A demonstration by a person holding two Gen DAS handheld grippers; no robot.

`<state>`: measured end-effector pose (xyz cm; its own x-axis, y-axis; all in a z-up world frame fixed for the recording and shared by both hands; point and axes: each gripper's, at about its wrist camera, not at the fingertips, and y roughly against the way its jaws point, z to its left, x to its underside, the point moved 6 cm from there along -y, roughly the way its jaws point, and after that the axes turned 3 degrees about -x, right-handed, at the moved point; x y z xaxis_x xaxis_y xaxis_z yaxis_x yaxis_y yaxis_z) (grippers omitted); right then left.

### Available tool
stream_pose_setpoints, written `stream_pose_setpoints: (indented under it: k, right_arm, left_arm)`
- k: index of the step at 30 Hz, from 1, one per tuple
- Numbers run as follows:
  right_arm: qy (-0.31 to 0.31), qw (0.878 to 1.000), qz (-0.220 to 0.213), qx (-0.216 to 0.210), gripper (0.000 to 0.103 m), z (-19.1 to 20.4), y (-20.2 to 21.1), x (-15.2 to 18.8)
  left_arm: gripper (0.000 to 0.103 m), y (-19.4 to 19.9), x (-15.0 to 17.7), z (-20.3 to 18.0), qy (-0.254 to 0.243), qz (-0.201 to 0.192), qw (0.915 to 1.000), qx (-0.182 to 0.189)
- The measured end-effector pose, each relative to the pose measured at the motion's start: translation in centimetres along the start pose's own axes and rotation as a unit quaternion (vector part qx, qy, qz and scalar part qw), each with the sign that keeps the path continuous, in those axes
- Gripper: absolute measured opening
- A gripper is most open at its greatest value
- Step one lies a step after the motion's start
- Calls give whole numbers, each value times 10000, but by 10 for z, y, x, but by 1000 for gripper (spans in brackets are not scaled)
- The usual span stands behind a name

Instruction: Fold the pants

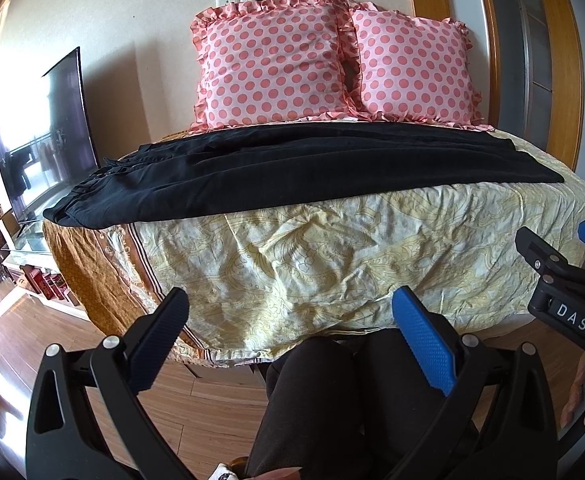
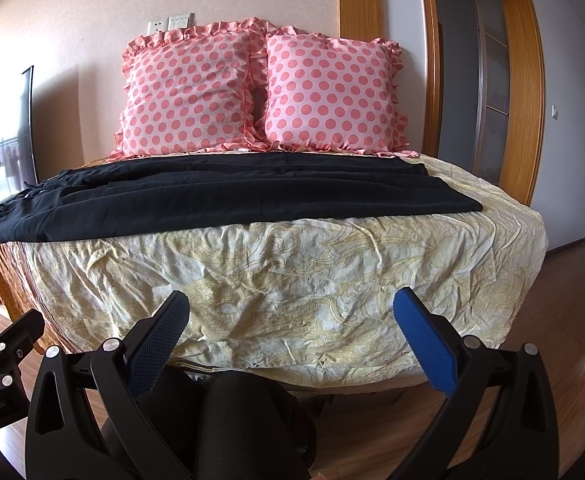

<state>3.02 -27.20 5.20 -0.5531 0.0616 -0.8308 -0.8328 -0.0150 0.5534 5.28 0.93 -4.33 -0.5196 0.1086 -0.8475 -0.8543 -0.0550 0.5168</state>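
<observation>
Two grippers hang low in front of the bed [image 1: 332, 264], both with fingers spread wide and nothing between them; left gripper [image 1: 290, 316] and right gripper [image 2: 292, 316] each sit over the person's dark-clad knees [image 1: 332, 392], well short of the mattress edge; black pants [image 1: 292, 172] lie flat across the bed top, far ahead of both sets of fingertips, waistband beyond the left finger side, leg ends beyond the right; near long edge of the pants runs just back from the bed's front drop; waistband corner [image 1: 58, 214] overhangs the left bed edge slightly; yellow patterned sheet [image 2: 292, 272] fills the span between fingertips and pants; two polka-dot pillows [image 2: 252, 96] stand behind the pants' far edge, against the wall; wood floor [image 1: 32, 344] open to the left, TV [image 1: 48, 140] beyond it; doorway [image 2: 492, 80] and floor open right of the blue finger.
</observation>
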Motion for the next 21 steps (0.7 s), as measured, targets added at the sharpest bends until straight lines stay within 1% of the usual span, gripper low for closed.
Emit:
stream_pose_setpoints:
  k: [21]
  right_arm:
    - [23,10000,-3,-9,102,1,0,1]
  left_arm:
    - [101,-1,1,-2,-1,24,10000,13]
